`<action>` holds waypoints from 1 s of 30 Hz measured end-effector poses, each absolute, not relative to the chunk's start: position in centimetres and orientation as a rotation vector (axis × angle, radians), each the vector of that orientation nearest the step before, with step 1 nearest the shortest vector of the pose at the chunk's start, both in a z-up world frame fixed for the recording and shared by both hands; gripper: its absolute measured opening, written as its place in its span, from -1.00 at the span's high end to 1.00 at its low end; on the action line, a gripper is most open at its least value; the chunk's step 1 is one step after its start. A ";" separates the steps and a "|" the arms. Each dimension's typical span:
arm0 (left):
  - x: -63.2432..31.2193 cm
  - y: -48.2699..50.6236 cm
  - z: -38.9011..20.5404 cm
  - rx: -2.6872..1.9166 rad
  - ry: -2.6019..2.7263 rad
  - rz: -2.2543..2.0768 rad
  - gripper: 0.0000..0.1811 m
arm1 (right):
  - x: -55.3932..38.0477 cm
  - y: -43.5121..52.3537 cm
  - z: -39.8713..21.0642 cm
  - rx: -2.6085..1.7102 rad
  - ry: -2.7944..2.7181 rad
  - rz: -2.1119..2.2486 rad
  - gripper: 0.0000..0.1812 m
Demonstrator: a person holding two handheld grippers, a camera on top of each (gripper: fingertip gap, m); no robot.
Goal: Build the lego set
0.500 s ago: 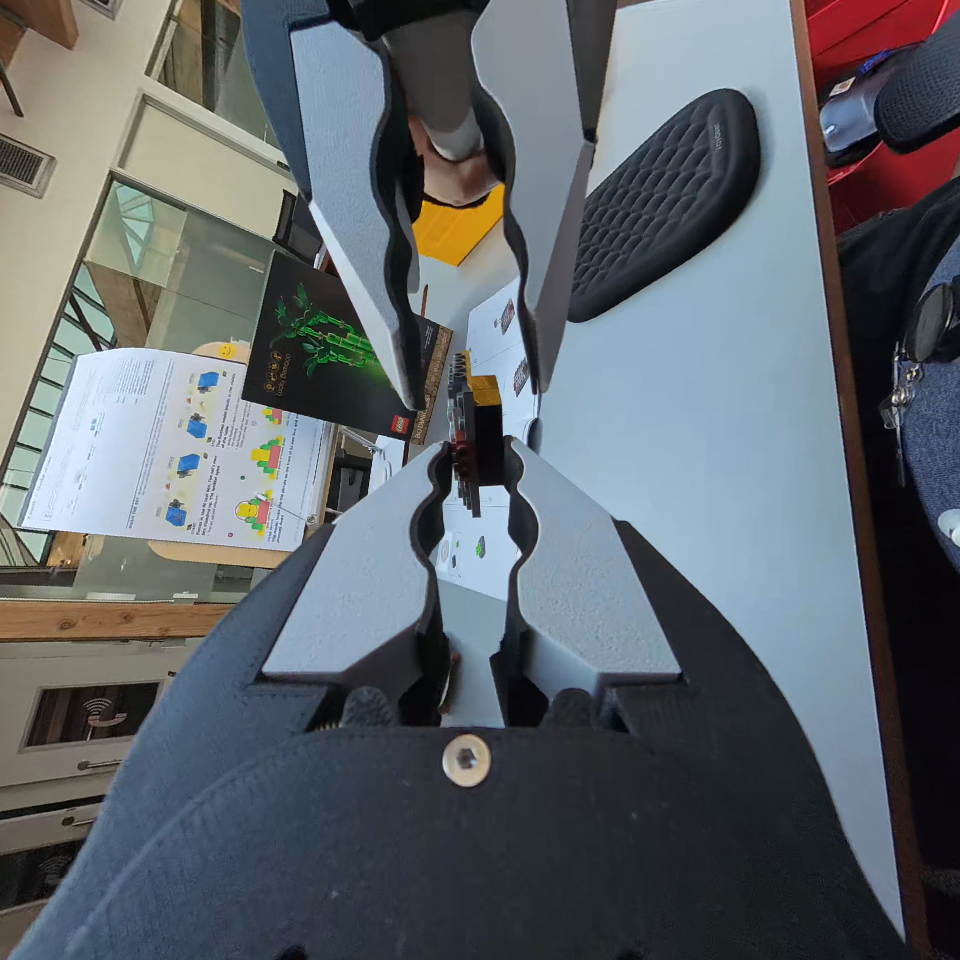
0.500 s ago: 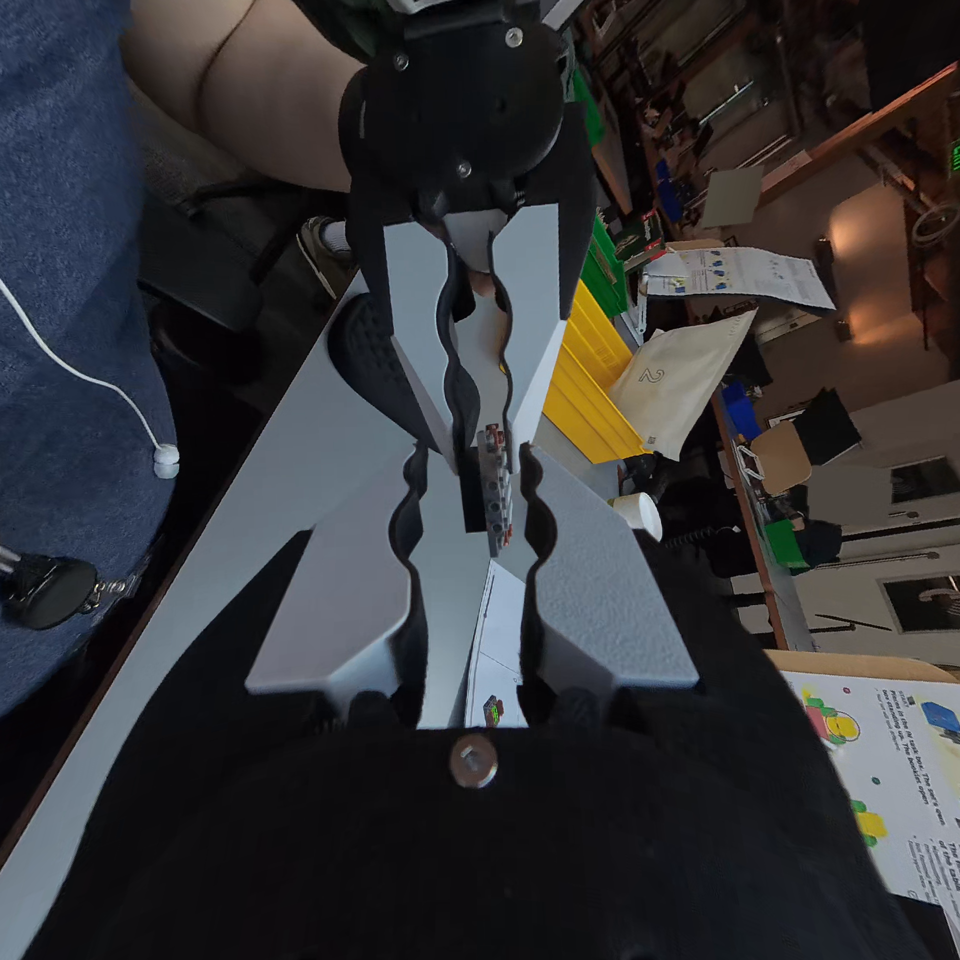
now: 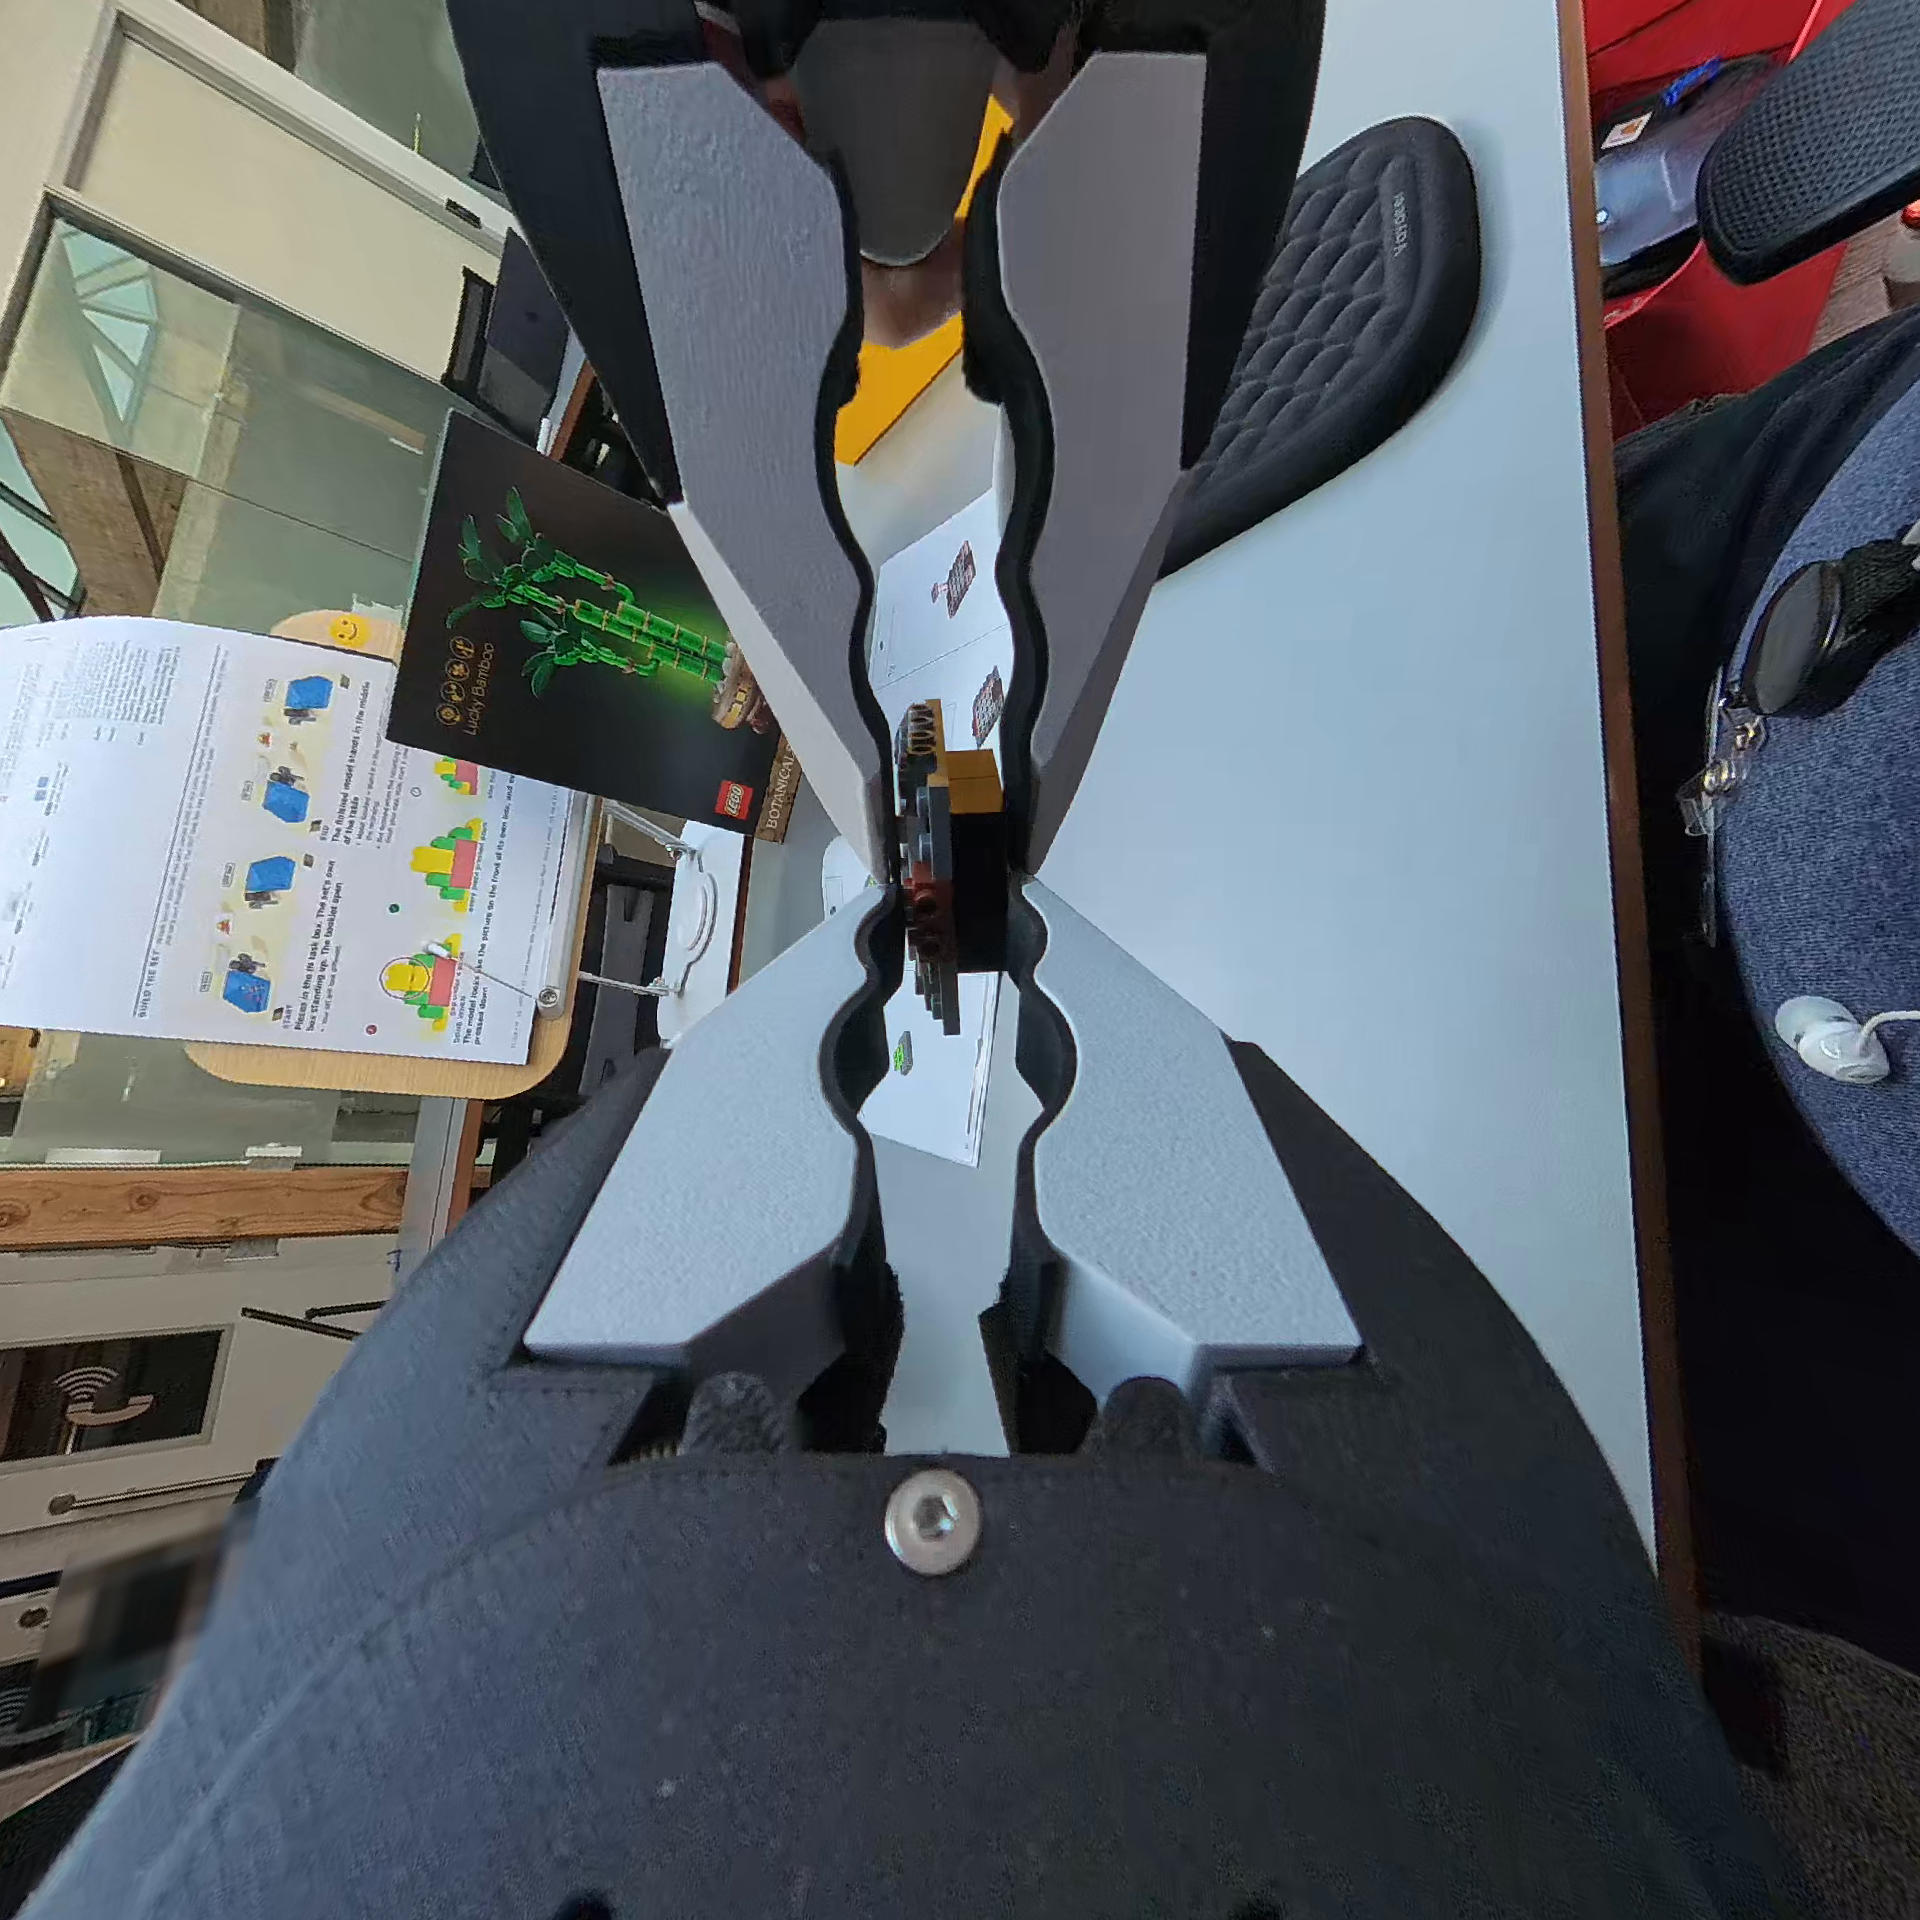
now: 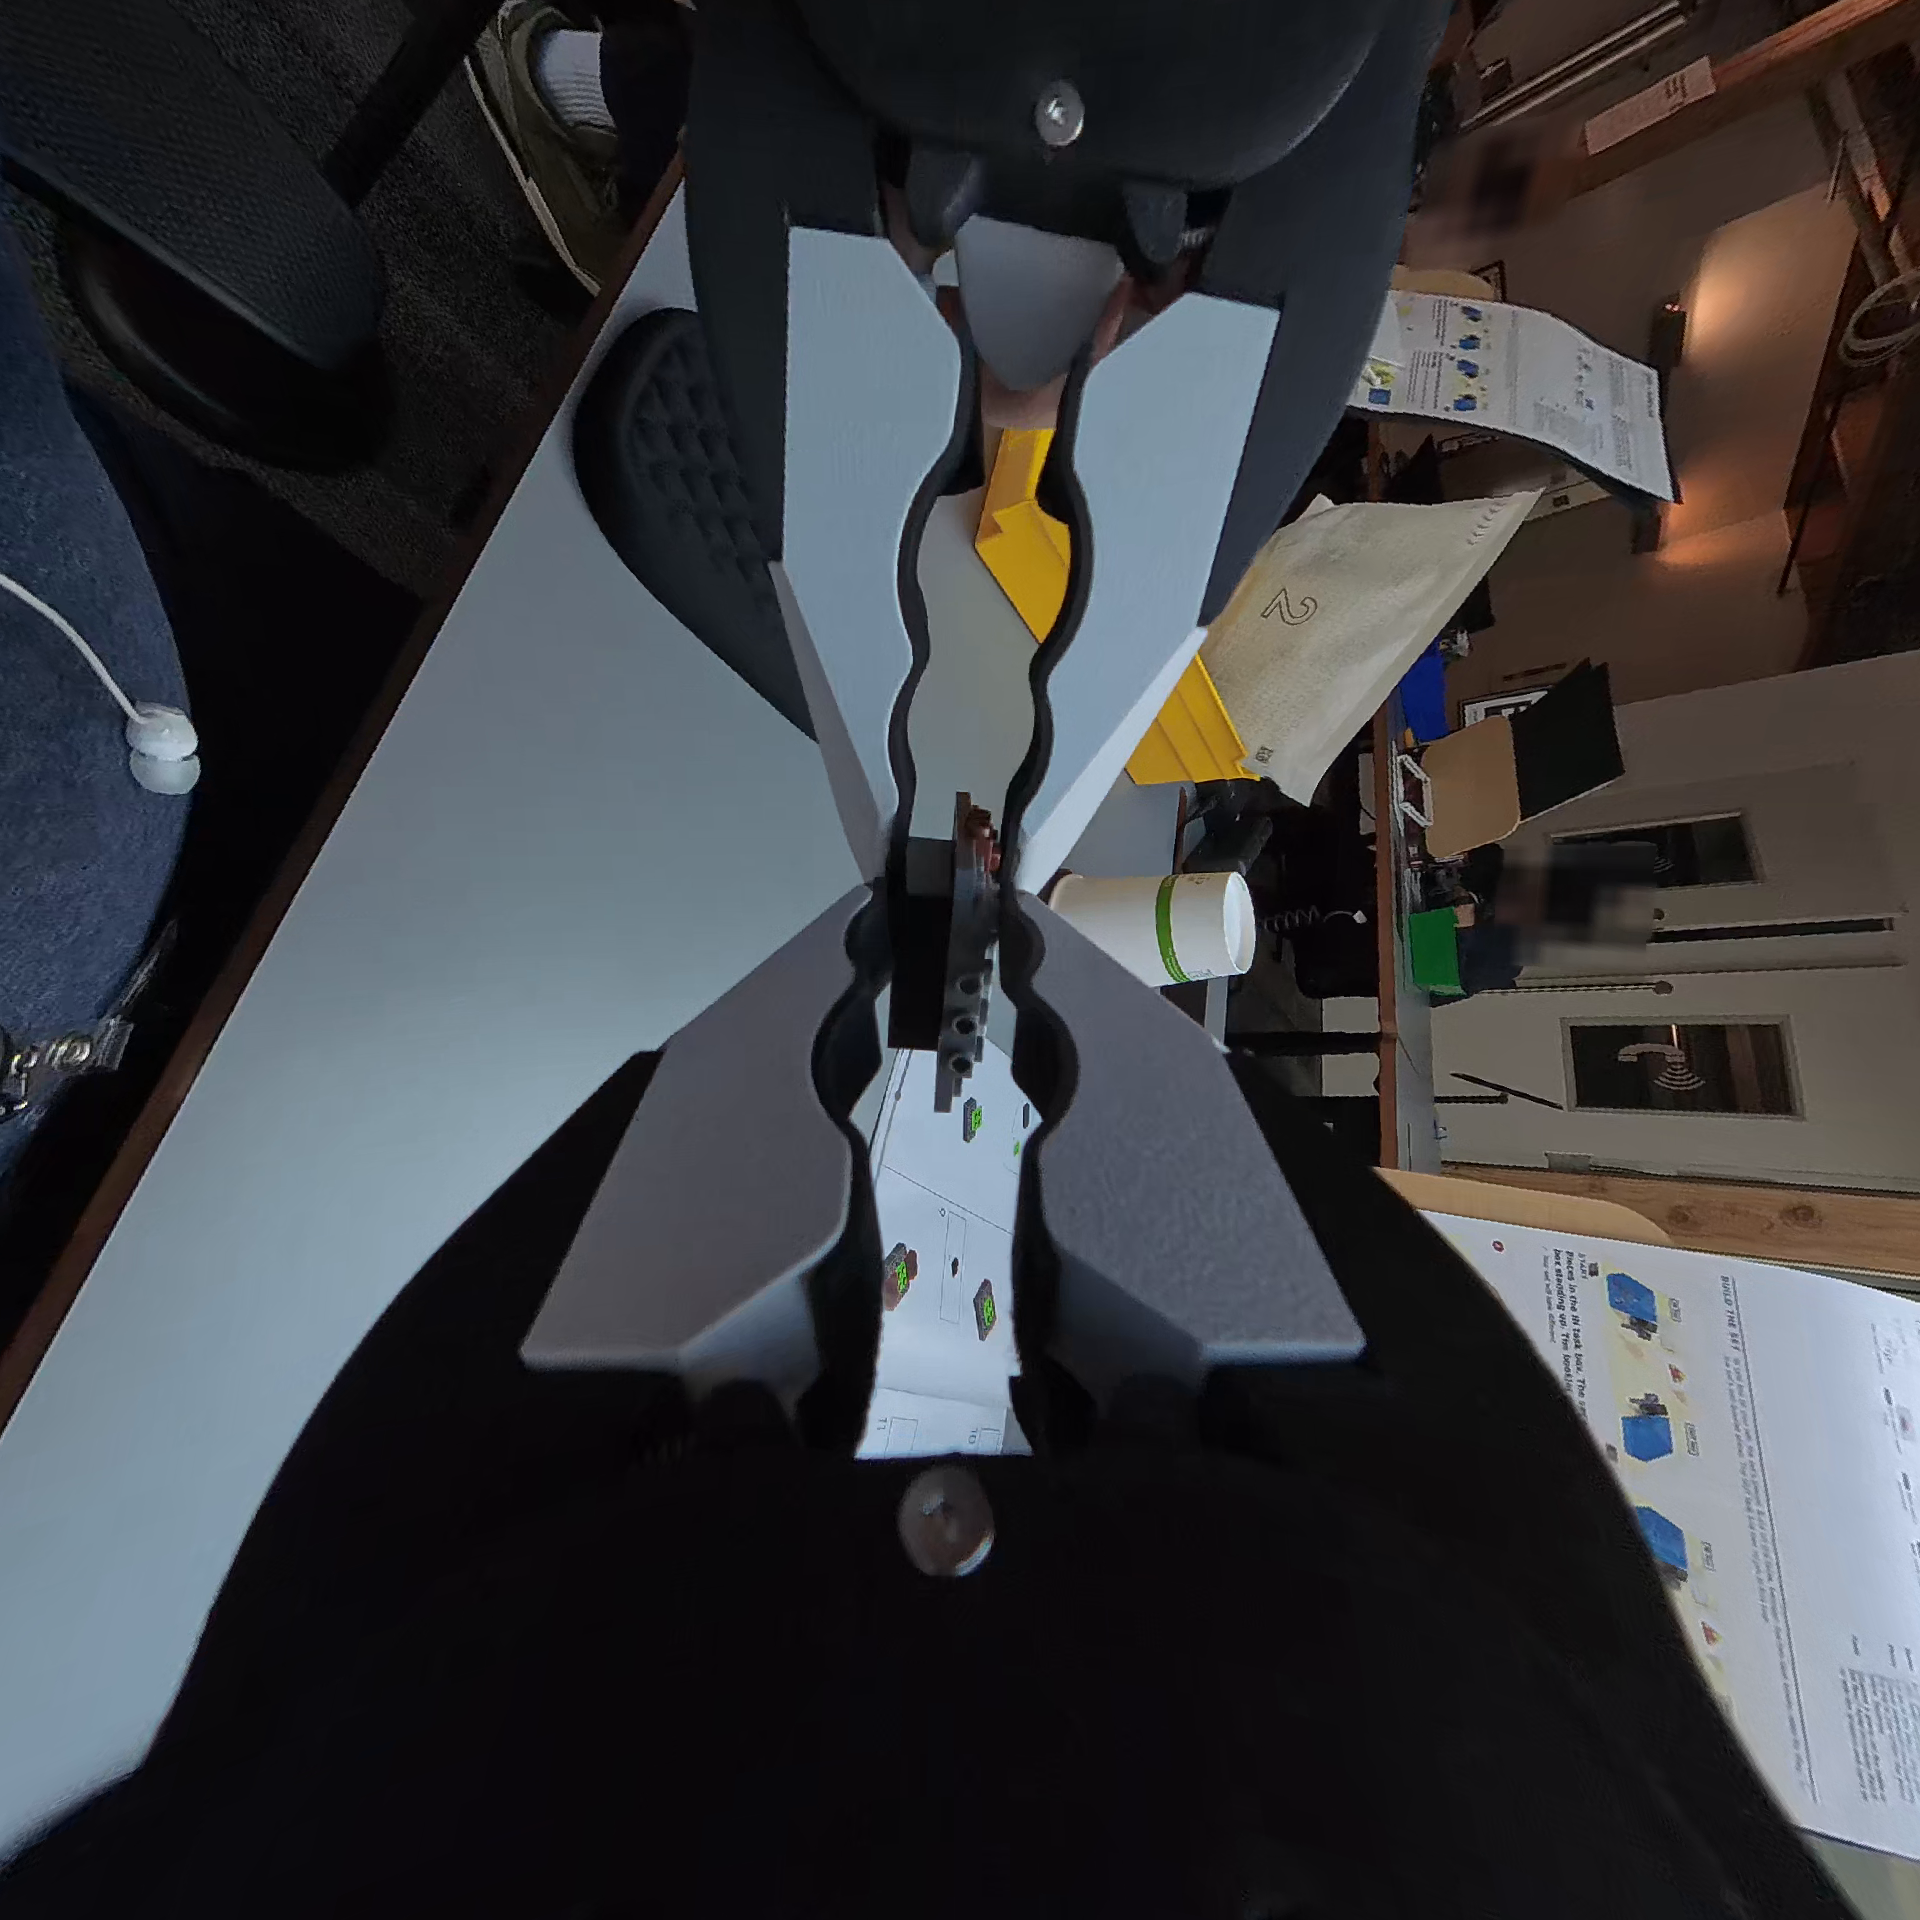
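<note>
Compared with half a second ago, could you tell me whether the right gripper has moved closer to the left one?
Yes. In the left wrist view the right gripper now meets the left gripper tip to tip on the lego assembly, hiding more of the black wrist rest.

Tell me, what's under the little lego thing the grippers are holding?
Below the small dark-grey and brown lego assembly lies a white instruction sheet on the pale table. Both hand-held grippers cover much of the sheet.
</note>
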State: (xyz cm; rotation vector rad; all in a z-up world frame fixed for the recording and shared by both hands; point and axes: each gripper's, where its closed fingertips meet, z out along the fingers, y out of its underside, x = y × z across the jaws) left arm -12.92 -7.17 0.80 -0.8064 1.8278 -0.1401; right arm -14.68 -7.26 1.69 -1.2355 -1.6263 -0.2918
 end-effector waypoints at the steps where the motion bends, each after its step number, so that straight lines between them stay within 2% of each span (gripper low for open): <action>1: -12.9 -7.2 0.7 -0.809 1.829 -0.143 0.81 | -14.7 -7.3 1.6 -1.233 -1.636 -0.299 0.80; 24: -12.6 -6.5 -0.2 -0.854 1.835 -0.136 0.81 | -14.3 -6.4 0.8 -1.310 -1.571 -0.214 0.80; 27: -12.7 -6.2 0.7 -0.817 1.775 -0.114 0.81 | -14.3 -6.4 1.8 -1.284 -1.494 -0.141 0.61; 30: -12.8 -6.2 1.4 -0.772 1.729 -0.091 0.81 | -14.2 -6.5 2.9 -1.225 -1.452 -0.153 0.62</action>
